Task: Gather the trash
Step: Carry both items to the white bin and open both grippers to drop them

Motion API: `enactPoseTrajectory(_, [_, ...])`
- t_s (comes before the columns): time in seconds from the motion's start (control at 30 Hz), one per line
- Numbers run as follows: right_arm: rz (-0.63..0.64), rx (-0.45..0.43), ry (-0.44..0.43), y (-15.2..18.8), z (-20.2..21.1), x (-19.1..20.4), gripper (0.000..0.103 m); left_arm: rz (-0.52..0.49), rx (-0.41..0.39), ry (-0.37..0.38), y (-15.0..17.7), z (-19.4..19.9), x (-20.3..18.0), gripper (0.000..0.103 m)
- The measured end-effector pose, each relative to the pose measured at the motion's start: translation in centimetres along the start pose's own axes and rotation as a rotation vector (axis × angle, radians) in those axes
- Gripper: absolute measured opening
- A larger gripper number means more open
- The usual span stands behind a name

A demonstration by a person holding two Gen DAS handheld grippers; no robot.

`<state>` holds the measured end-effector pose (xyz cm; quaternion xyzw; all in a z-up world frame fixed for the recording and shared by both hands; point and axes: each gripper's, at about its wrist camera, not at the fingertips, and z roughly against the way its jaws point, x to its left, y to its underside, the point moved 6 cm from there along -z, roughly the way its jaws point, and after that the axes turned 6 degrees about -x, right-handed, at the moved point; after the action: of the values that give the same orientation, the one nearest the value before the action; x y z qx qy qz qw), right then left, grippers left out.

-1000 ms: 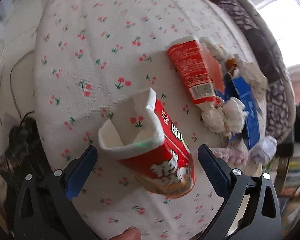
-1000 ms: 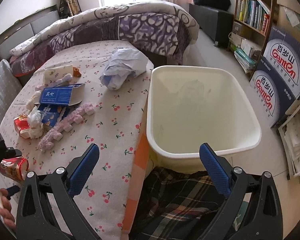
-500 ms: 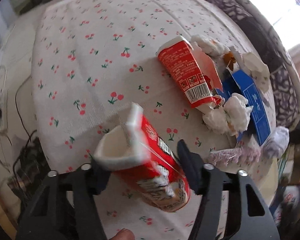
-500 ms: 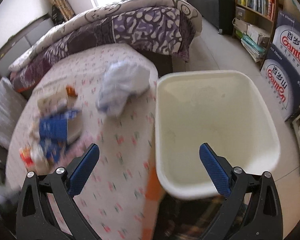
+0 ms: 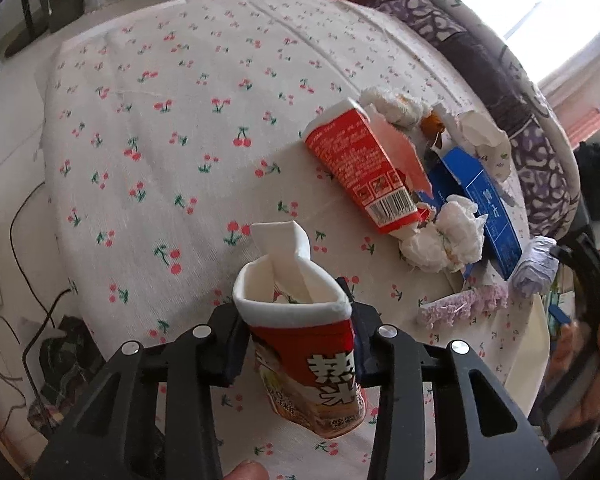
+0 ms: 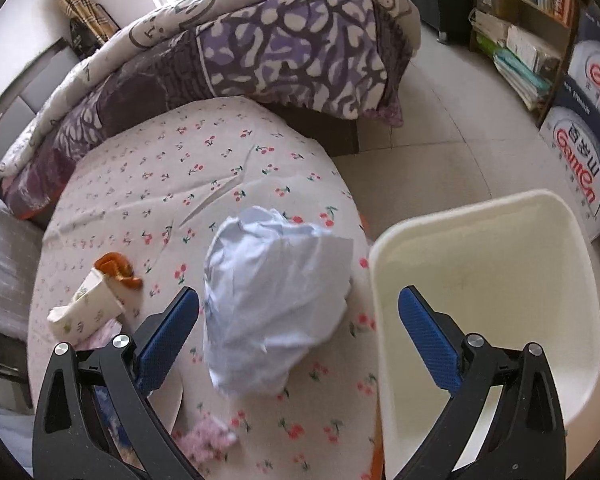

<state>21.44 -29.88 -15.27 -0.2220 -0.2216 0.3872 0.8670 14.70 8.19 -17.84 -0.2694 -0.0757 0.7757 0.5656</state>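
A: Left gripper [image 5: 298, 334] — status?
B: Jaws have just been closing; pads now press both sides of a red noodle cup [image 5: 304, 344], its white rim squashed to an oval, paper lid flap standing up. Cup sits low over the cherry-print tablecloth [image 5: 172, 128].
A: Items further right on that cloth?
B: One red carton [image 5: 360, 168] lying on its side; crumpled white tissues [image 5: 444, 240] touching its lower end; a blue box [image 5: 480, 204] just beside them; a lilac fuzzy strip [image 5: 460, 308] near the table edge.
A: Right gripper [image 6: 300, 328]?
B: Jaws wide apart, holding nothing. A crumpled pale-blue paper wad [image 6: 276, 300] lies on the cloth between and beyond its fingers, untouched.
A: Left of the wad?
B: One small floral paper cup [image 6: 88, 308] on its side, an orange scrap [image 6: 118, 270] at its mouth.
A: Right of it?
B: One cream plastic bin [image 6: 500, 216], beside the table edge, on the floor.
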Motion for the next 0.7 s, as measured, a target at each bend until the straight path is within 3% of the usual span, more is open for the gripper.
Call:
enactPoseTrajectory(0.03, [0.020,-0.010,0.002,0.0,-0.2,0.4,0.090,-0.004,-0.004,0.002,-0.1,0.1,0.1,0.039])
enactPoseTrajectory(0.1, [0.054,-0.010,-0.004,-0.1,-0.6,1.1,0.071,-0.006,-0.012,0.004,-0.2,0.3,0.4,0.039])
enactPoseTrajectory(0.3, [0.108,-0.026,-0.031,-0.4,-0.7,2.8,0.048,-0.017,-0.042,0.013,-0.7,0.9,0.5,0.039])
enactPoseTrajectory(0.7, [0.163,-0.207,-0.131,1.1,7.0,3.7,0.044,-0.119,-0.179,0.027,-2.5,3.9,-1.9,0.039])
